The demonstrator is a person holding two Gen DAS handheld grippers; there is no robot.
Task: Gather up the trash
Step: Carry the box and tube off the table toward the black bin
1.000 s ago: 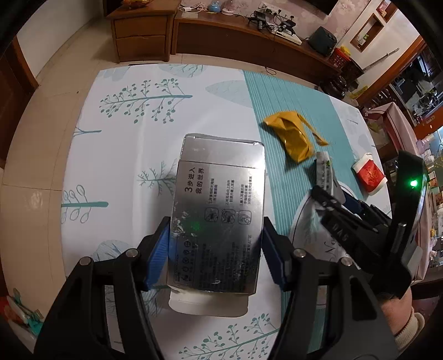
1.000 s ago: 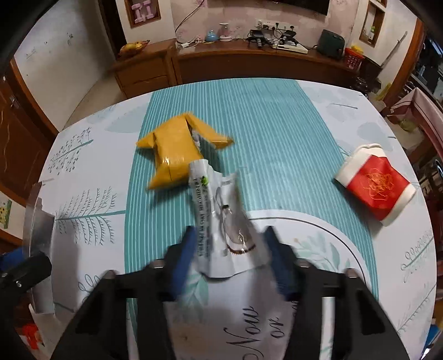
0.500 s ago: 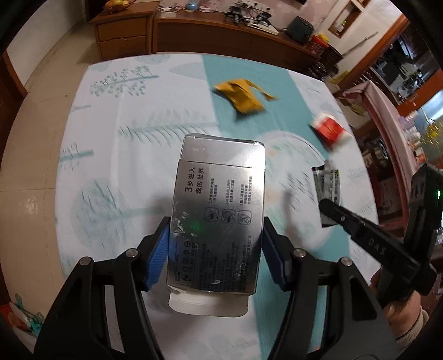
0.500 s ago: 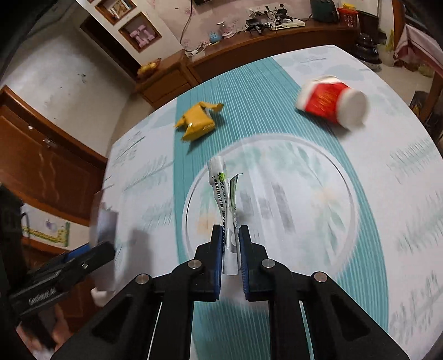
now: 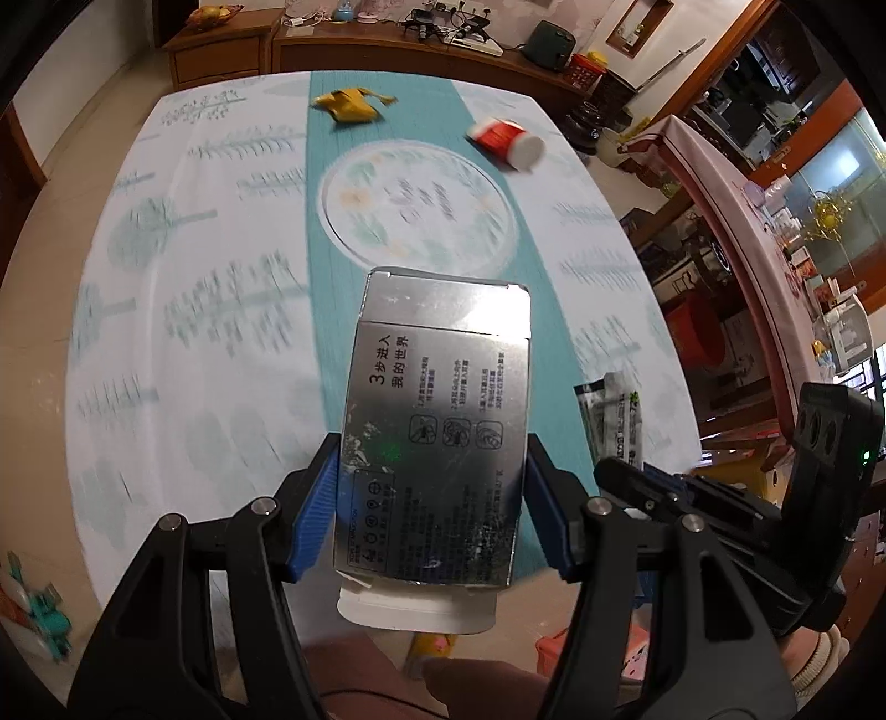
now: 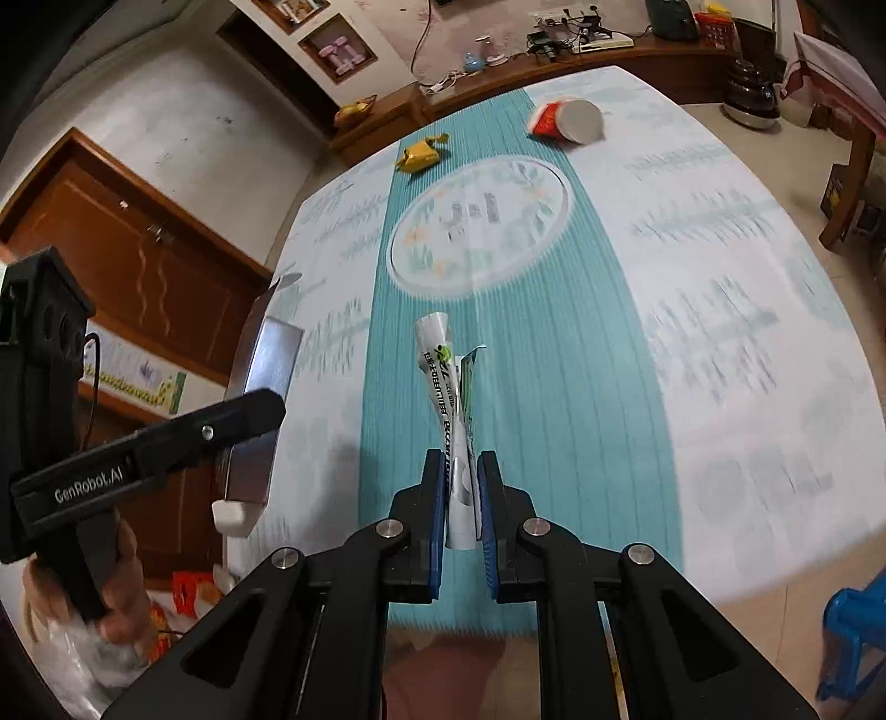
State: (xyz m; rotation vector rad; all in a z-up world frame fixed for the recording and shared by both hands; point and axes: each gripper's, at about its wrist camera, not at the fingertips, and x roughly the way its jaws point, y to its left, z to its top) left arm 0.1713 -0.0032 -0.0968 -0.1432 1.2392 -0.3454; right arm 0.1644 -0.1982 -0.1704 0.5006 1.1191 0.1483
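My left gripper (image 5: 432,509) is shut on a flattened silver carton (image 5: 437,437) with black print, held above the near edge of the table. The carton also shows edge-on in the right wrist view (image 6: 260,410). My right gripper (image 6: 460,509) is shut on a crumpled white and green wrapper (image 6: 451,399), which also shows in the left wrist view (image 5: 612,415). A crumpled yellow wrapper (image 5: 349,105) and a red paper cup (image 5: 506,141) on its side lie at the far end of the table, also seen in the right wrist view as the wrapper (image 6: 421,155) and cup (image 6: 567,122).
The round table (image 5: 183,310) has a white tree-print cloth with a teal strip and a round medallion. A wooden sideboard (image 5: 387,44) stands behind it. A pink-covered table (image 5: 736,194) and a red bucket (image 5: 695,332) are at the right. Bags lie on the floor (image 6: 188,592).
Both grippers have pulled back towards the near edge of the table. The right gripper closed on the white and green wrapper and lifted it off the cloth. The left kept the carton.
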